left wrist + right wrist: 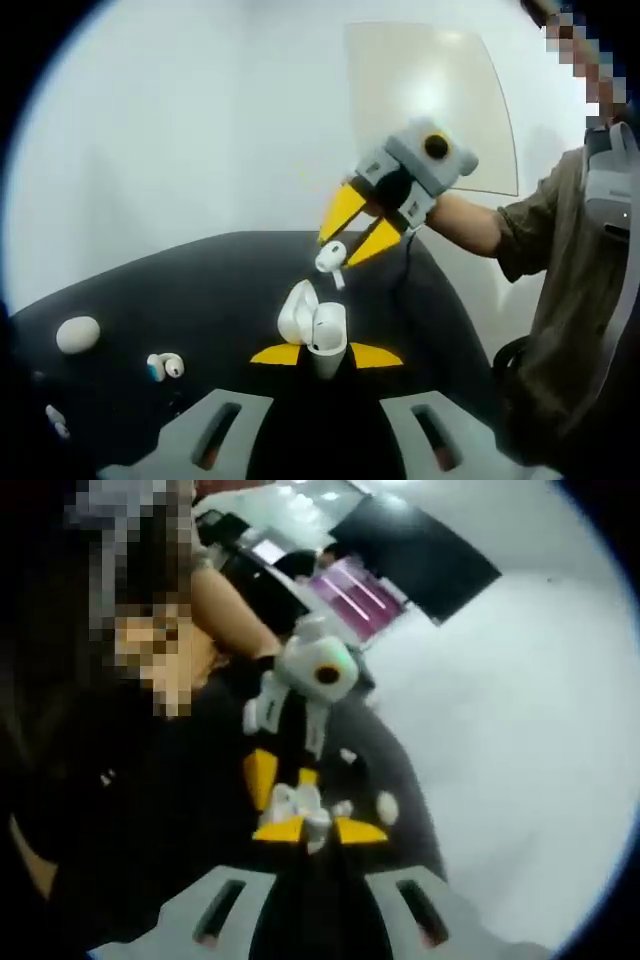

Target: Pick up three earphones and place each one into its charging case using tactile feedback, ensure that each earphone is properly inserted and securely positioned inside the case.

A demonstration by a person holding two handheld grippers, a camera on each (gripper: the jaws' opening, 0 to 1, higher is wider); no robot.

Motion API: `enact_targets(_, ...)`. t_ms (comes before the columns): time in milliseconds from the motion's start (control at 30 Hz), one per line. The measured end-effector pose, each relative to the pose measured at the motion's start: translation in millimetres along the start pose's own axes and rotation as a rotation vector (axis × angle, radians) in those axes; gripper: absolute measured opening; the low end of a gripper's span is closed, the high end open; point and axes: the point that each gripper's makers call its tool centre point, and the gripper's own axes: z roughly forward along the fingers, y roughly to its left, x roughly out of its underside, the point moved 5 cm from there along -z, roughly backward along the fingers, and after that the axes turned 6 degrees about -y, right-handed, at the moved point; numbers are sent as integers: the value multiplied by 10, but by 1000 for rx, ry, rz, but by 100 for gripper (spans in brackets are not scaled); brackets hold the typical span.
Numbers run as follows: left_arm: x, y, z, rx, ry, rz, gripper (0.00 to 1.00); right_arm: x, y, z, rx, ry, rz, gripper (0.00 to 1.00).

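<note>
Left gripper (325,355): the yellow-tipped jaws are closed on an open white charging case (318,330), held upright between the tips with its lid hinged back to the left. The base of the case is hidden between the jaws.

Right gripper (350,240): seen in the left gripper view, it hangs just above the case with its jaws narrowly parted and pinching a white earphone (331,260), stem pointing down toward the case opening. Earphone and case are near but apart.

In the right gripper view, the right gripper's own tips (318,830) meet on a small white object, blurred and hard to identify; the left gripper (285,780) and the case (298,802) sit directly beyond, their contact point unclear.

Left of the left gripper, on the dark table (150,290), lie a second earphone (165,366) and, farther left, a closed white oval case (77,334). A small white item (55,418) at the far-left edge is cut off.
</note>
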Motion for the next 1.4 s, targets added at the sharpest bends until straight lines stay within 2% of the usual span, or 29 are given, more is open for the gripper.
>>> enact_targets(233,2,2,8,0,0,1,13,34,7,14,-7,9,-38,12)
enact_targets(433,4,4,15,0,0,0,13,82,57,65,-47,66,-122,12)
enact_targets(733,5,6,18,-1,0,4,14,96,85,121,-76,87,-162,12)
enact_targets(867,4,3,19,-1,0,5,14,104,96,127,-80,89,-159,12)
enact_targets(1400,4,6,24,-2,1,2,14,89,125,98,-108,62,-60,12)
